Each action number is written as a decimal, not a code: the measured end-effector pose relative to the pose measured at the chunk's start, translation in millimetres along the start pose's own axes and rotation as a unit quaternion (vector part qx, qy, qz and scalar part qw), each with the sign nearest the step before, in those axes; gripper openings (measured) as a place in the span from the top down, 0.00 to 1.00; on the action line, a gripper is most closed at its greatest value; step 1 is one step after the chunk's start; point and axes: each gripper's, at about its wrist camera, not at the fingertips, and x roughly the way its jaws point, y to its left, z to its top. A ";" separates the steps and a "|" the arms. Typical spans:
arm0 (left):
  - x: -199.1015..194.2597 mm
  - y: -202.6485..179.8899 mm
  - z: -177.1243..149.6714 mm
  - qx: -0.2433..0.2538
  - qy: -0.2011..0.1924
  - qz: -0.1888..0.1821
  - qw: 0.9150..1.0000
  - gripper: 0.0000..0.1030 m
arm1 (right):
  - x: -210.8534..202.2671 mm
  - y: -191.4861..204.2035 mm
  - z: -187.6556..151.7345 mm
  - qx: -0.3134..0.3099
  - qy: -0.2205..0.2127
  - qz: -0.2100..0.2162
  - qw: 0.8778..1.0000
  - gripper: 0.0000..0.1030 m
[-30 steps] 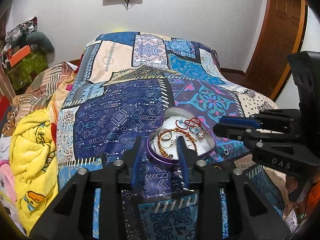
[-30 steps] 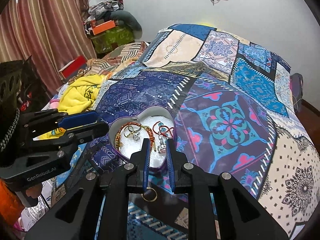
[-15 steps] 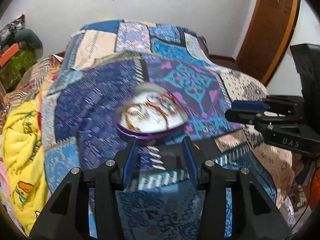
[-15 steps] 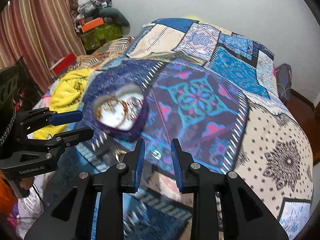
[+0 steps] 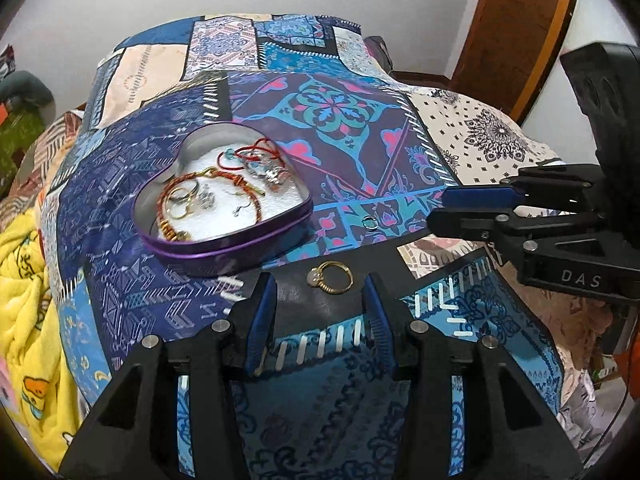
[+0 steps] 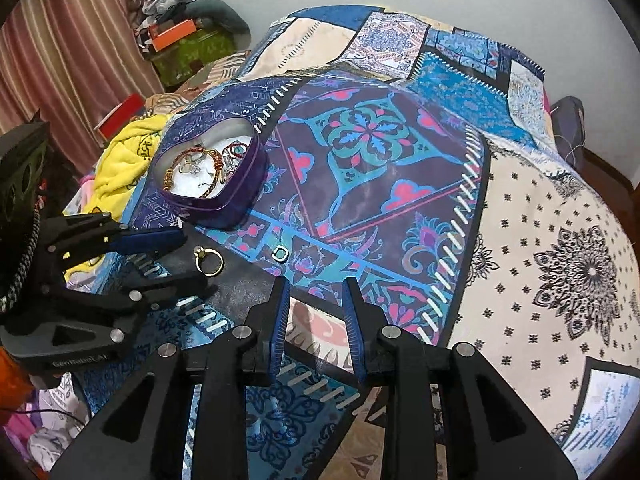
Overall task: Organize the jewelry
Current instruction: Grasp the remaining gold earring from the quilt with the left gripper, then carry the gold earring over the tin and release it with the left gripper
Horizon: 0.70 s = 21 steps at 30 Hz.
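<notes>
A purple heart-shaped tin stands open on the patchwork bedspread. Bracelets, red cords and rings lie inside on white padding. A gold ring lies flat on a dark patch nearer than the tin. My left gripper is open, its fingertips either side of that ring without touching it. A small silver ring lies a little farther right. My right gripper is open by a narrow gap, empty, just short of the silver ring.
A yellow blanket is bunched at the bed's left side. Boxes and clothes are piled by the striped curtain. A wooden door stands to the right. The bed's cream-patterned part lies to the right.
Both grippers drew back from the tin and sank toward the near part of the bed. The right jaws opened slightly. The gold ring now lies between the left fingertips.
</notes>
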 end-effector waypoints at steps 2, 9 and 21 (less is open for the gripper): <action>2.7 -1.2 1.4 0.005 0.000 -0.001 1.000 0.56 | 3.7 1.0 0.2 0.000 0.002 0.003 1.000 0.77; 8.9 -5.3 3.0 0.021 -0.003 0.009 1.000 0.70 | 11.0 2.1 -1.6 0.001 0.005 0.017 1.000 0.77; 4.7 -0.8 1.1 0.011 -0.014 0.009 1.000 0.76 | 27.2 15.2 6.1 -0.022 0.010 0.024 0.999 0.77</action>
